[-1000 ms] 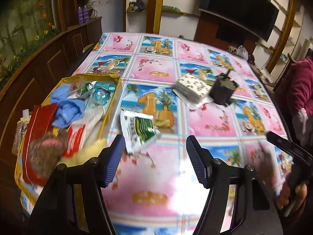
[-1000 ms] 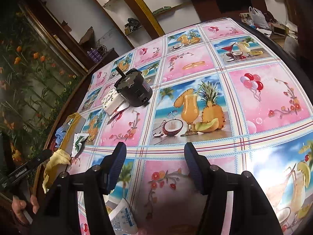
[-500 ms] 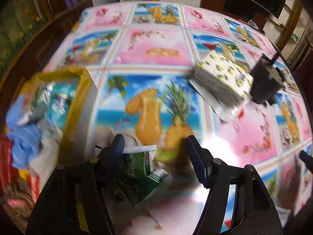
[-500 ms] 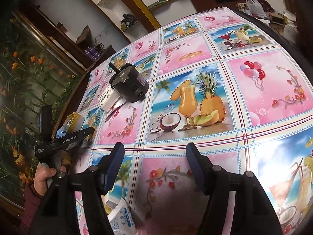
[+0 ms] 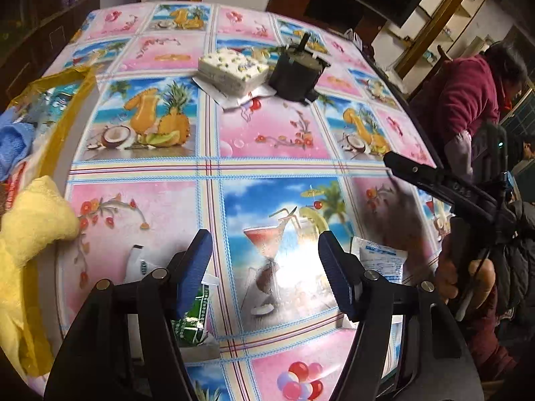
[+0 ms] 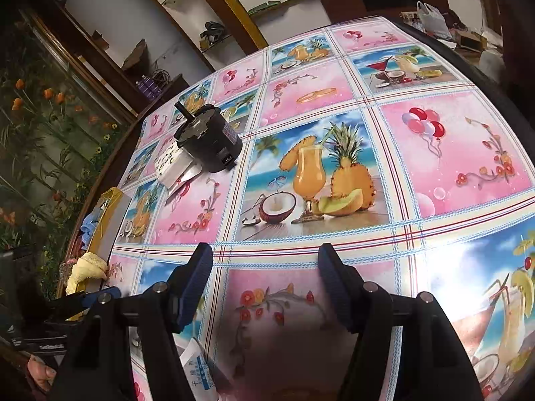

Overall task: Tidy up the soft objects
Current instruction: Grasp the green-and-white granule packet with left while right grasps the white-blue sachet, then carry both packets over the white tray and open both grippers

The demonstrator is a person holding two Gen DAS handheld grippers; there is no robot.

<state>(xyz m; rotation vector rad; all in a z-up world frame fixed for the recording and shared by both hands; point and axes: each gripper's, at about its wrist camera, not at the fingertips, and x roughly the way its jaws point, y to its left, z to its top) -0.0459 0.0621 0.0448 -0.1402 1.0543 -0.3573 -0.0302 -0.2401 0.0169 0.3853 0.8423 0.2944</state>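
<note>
My left gripper (image 5: 265,269) is open and empty over the table's near edge. A green and white soft packet (image 5: 194,314) lies on the table under its left finger. A white and blue tissue pack (image 5: 379,257) lies just right of its right finger; it also shows in the right wrist view (image 6: 197,367). The yellow-rimmed box (image 5: 72,100) at the left holds a yellow towel (image 5: 31,227), a blue cloth (image 5: 13,147) and packets. My right gripper (image 6: 265,282) is open and empty above the table; it shows from the side in the left wrist view (image 5: 434,180).
A patterned tissue pack (image 5: 232,72) and a black motor-like device (image 5: 296,70) stand at the table's far middle. The device also shows in the right wrist view (image 6: 209,137). A person in a maroon jacket (image 5: 468,100) sits at the right. Wooden cabinets line the left.
My left gripper has swung right and pulled back toward the near edge; the green packet now lies under its left finger and the white-blue pack has come into view. The right gripper barely moved.
</note>
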